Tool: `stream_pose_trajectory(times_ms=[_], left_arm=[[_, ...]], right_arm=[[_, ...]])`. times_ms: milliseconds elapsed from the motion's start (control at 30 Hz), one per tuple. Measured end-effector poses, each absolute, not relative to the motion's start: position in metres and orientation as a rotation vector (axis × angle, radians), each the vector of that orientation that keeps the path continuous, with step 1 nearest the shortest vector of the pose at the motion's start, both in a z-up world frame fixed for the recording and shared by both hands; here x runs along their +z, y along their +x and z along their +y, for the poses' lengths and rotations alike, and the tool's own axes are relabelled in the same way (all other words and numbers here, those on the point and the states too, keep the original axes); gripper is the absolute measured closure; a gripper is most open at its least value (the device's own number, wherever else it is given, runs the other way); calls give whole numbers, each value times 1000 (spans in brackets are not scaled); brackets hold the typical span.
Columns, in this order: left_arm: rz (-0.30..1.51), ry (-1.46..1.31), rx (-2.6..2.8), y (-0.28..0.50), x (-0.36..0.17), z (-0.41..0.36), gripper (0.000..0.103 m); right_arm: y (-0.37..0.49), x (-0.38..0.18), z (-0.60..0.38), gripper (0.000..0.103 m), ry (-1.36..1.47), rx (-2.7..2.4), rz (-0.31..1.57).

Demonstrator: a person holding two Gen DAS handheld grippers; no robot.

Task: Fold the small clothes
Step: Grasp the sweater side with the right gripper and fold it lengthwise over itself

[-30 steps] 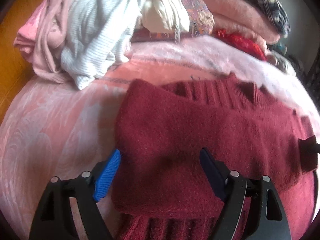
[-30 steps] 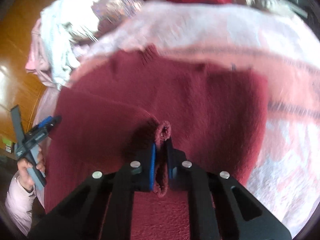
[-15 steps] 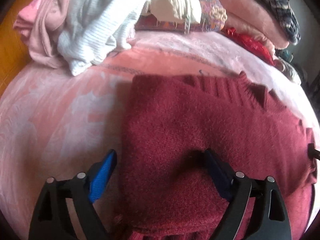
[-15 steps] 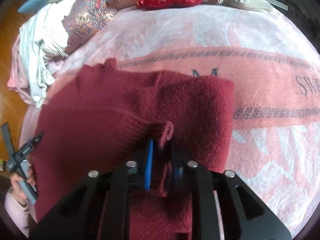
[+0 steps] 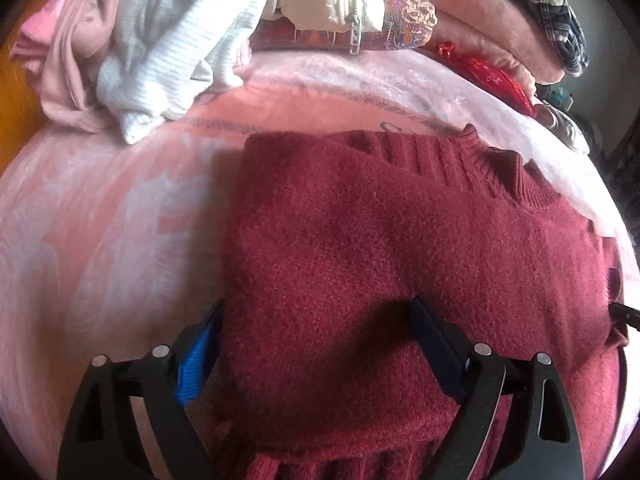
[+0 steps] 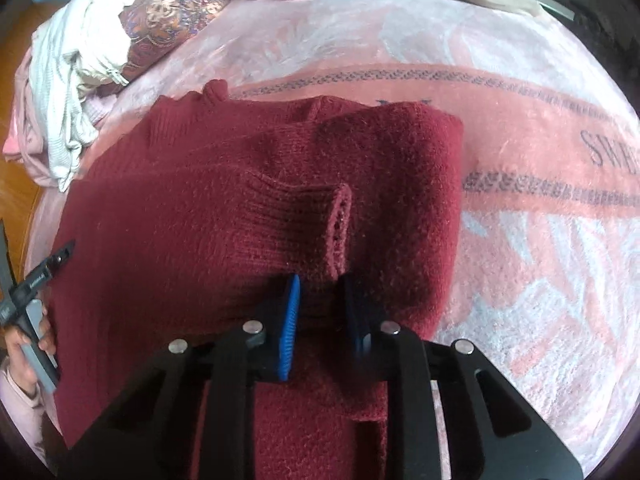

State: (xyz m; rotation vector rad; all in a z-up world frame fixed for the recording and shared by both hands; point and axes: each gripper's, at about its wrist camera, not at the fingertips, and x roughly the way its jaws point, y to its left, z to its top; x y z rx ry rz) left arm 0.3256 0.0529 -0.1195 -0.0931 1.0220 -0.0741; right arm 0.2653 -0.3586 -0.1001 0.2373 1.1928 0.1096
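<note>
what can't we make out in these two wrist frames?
- Left wrist view: sweater hem, cut off by the bottom edge and the left hand-held gripper.
- Right wrist view: blanket lettering, cut by the right edge.
- Right wrist view: the sleeve past its cuff, hidden behind the right hand-held gripper.

Two black tongs, one for each hand. Left tongs [image 5: 316, 344]: thick black plastic arms with long cut-out holes, round silver screws on the knuckles, a bright blue bumpy pad [image 5: 196, 364] on one finger and a dark blue pad on the other. Right tongs [image 6: 320, 320]: same black arms, same four shiny screws, a blue ridged pad [image 6: 289, 328] and a dark one beside it. Seen from the right camera, far at the left edge: a hand [image 6: 28, 344] around a grey handle, a black pointed tip with tiny white writing, a pale pink sleeve [image 6: 16, 400] at the wrist.
</note>
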Motion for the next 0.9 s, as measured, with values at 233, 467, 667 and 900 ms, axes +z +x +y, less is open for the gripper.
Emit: stream_pose_trajectory(times_ms=[233, 467, 667, 900], left_arm=[[1056, -73, -173, 256, -77, 82, 13], [1143, 28, -164, 146, -69, 116, 11], [1204, -15, -167, 85, -72, 142, 11], [1223, 114, -154, 45, -85, 135, 11]], right_arm=[[167, -44, -370, 64, 228, 217, 1194], [58, -37, -367, 63, 218, 243, 1281], [-12, -51, -357, 58, 239, 223, 1352], [-52, -71, -346, 55, 244, 173, 1412]])
